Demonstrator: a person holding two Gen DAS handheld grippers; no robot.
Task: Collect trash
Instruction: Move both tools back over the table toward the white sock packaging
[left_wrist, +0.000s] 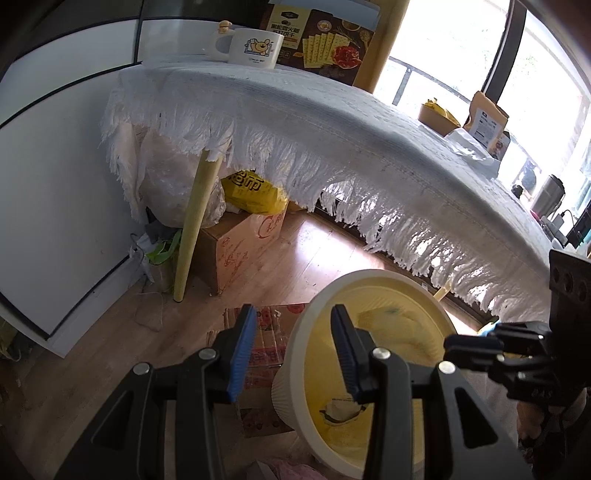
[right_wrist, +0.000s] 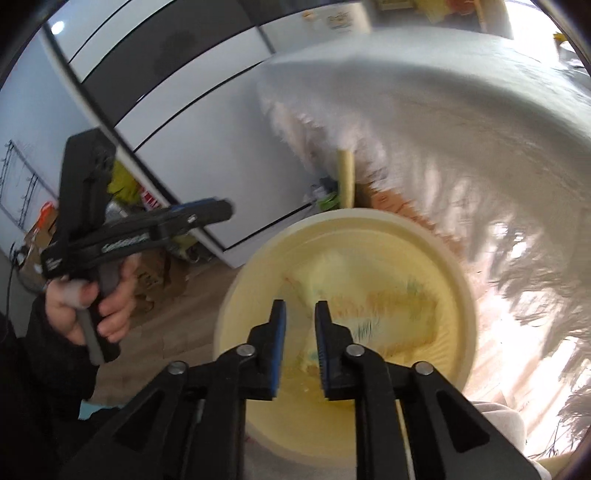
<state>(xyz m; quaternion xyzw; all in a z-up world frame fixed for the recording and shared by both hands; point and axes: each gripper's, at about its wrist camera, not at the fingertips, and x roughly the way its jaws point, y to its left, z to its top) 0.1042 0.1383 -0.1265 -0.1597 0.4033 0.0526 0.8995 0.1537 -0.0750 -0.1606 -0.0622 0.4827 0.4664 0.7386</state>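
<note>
A cream-yellow waste bin (left_wrist: 373, 373) stands on the floor below the table edge, with crumpled yellowish trash (left_wrist: 391, 325) lying inside. In the right wrist view the bin (right_wrist: 347, 295) fills the centre, with the trash (right_wrist: 373, 314) at its bottom. My left gripper (left_wrist: 291, 350) is open and empty, its right finger over the bin's rim. My right gripper (right_wrist: 300, 343) is open with a narrow gap and empty, above the bin's mouth. The right gripper shows at the edge of the left wrist view (left_wrist: 480, 343). The left gripper shows in the right wrist view (right_wrist: 207, 212).
A table (left_wrist: 332, 122) with a white fringed cloth holds a mug (left_wrist: 251, 46), a cracker box (left_wrist: 325, 37) and paper bags (left_wrist: 484, 118). Cardboard boxes (left_wrist: 240, 243), a yellow bag (left_wrist: 255, 192) and a table leg (left_wrist: 192, 229) stand underneath. A flattened box (left_wrist: 262, 354) lies by the bin.
</note>
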